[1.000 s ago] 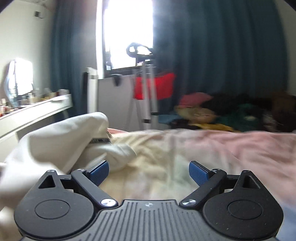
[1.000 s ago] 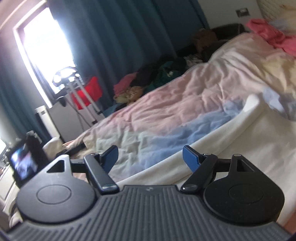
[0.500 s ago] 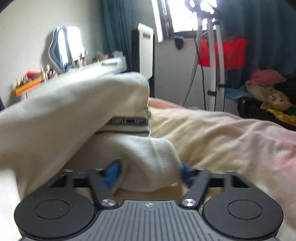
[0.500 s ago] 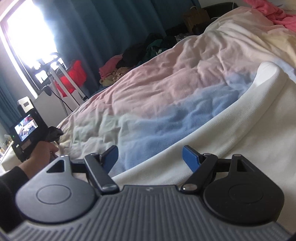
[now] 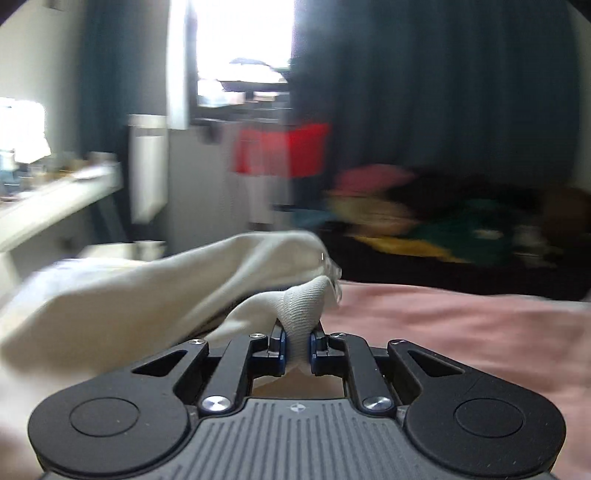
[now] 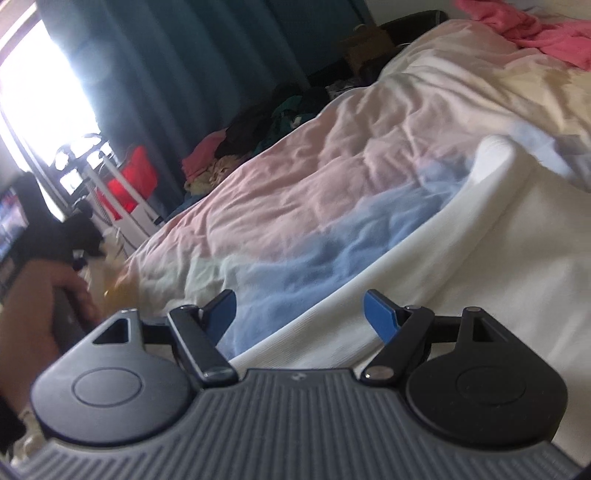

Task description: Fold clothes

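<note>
Inventory, near to far. Item 1: L gripper (image 5: 297,345), closest in left wrist view; jaws pinched down on a ribbed bit of the cream garment (image 5: 147,295), prob. a cuff or hem, fabric bunched between the blue pads (image 5: 282,345). I count that as a firm grip, cloth pulled up off the bed w/ the rest trailing off to the left. Item 2: R gripper (image 6: 299,314), jaws wide apart, nothing between them, pads not pressing anything; it hangs just over the straight edge of the same white knit (image 6: 480,277), which lies flat across the near right of the bed. Item 3: my other hand (image 6: 44,306) at left edge of right wrist view, wrapped round its handle. Item 4: bedspread (image 6: 314,192), pink/blue/yellow, wrinkled, under everything. Item 5, far: pile of mixed clothes (image 6: 236,151) by the dark curtain (image 6: 184,55), red item (image 6: 133,181) on a stand, pink garment (image 6: 535,29) at the head end, bright window (image 5: 243,33). Progress, my est.: early. One corner secured, no fold visible yet, garment mostly spread or slumped. Left to do: R side needs a grip on the edge, then carry over, flatten, repeat; far pile looks untouched.
</note>
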### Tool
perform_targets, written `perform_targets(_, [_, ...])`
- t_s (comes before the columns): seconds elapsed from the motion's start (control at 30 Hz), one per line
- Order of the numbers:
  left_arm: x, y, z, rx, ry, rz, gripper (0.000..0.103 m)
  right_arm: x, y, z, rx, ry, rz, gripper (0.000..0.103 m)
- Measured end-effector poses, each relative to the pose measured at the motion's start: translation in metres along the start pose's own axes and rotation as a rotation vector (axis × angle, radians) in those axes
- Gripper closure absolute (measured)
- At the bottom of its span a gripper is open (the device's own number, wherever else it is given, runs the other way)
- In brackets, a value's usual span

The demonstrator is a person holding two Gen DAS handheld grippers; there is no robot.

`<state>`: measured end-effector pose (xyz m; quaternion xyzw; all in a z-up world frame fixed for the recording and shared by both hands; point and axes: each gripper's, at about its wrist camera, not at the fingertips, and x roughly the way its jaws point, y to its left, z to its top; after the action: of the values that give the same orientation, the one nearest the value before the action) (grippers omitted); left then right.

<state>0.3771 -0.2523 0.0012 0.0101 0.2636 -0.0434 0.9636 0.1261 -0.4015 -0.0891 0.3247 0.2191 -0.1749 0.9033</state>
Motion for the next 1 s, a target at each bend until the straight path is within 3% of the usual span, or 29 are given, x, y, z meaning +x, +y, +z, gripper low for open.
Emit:
perform_targets(0.13, [-0.045, -0.053, 0.003, 0.038, 0.015, -0.251, 0.091, -0.013, -0.008, 0.002, 0.031, -0.038, -0.021, 0.024])
perform_targets(0.23, [-0.066, -0.08, -0.004, 0.037, 0.04, -0.388, 0.089, -0.013, -0.017, 0.004, 0.066, -0.042, -0.039, 0.024])
perform_targets(0.33, [-0.071, -0.093, -0.017, 0.038, 0.096, -0.453, 0.075, -0.007, -0.023, 0.004, 0.092, -0.024, -0.047, 0.024])
perform_targets(0.43, [-0.077, -0.074, -0.026, 0.06, 0.11, -0.492, 0.055, -0.002, -0.026, 0.002, 0.103, -0.008, -0.05, 0.024])
perform_targets(0.5, [-0.092, -0.052, -0.037, 0.063, 0.108, -0.486, 0.041, 0.0, -0.027, 0.0, 0.105, -0.002, -0.049, 0.023])
perform_targets(0.6, [-0.123, -0.005, -0.055, 0.06, 0.087, -0.439, 0.029, 0.001, -0.026, -0.001, 0.1, -0.001, -0.046, 0.023])
perform_targets(0.87, [-0.228, 0.166, -0.113, 0.014, 0.032, -0.225, 0.022, -0.005, -0.017, -0.005, 0.056, 0.005, 0.006, 0.023])
perform_targets(1.0, [-0.259, 0.226, -0.135, 0.01, 0.039, -0.151, 0.022, -0.013, -0.01, -0.006, 0.035, 0.019, 0.053, 0.024])
